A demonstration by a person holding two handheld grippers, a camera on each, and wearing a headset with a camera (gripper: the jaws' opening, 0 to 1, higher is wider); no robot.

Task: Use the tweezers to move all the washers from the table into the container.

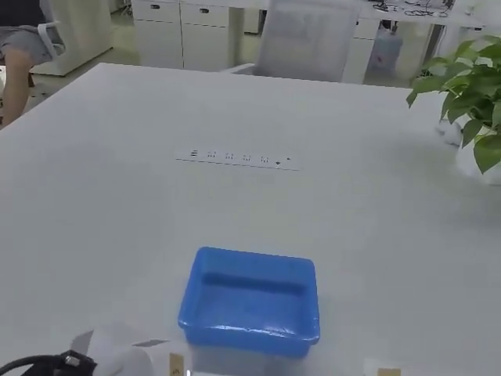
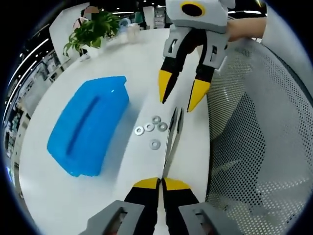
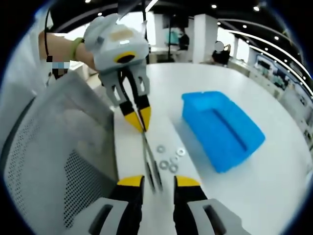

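Steel tweezers point(image 2: 171, 142) are pinched at their rear end between the shut yellow tips of the left hand-held gripper point(image 2: 161, 183). Their long axis runs straight away from it, along the edge of the white bench point(image 2: 122, 54), beside a grey mesh chair point(image 2: 254, 147). Their two slightly parted points aim at the right hand-held gripper point(image 2: 177, 104), which faces the left one with its jaws apart, gripping nothing.

Just beside the tweezers, five washers point(image 2: 155, 144) lie flat on the bench in a loose cluster, between the tweezers and the blue container point(image 2: 115, 100) and apart from it. The container's long side runs roughly parallel to the tweezers.

Farther off, the marks on a socket strip point(image 1: 235, 158) set into the bench are too small to read. A leafy plant point(image 2: 93, 29) stands near the far edge.
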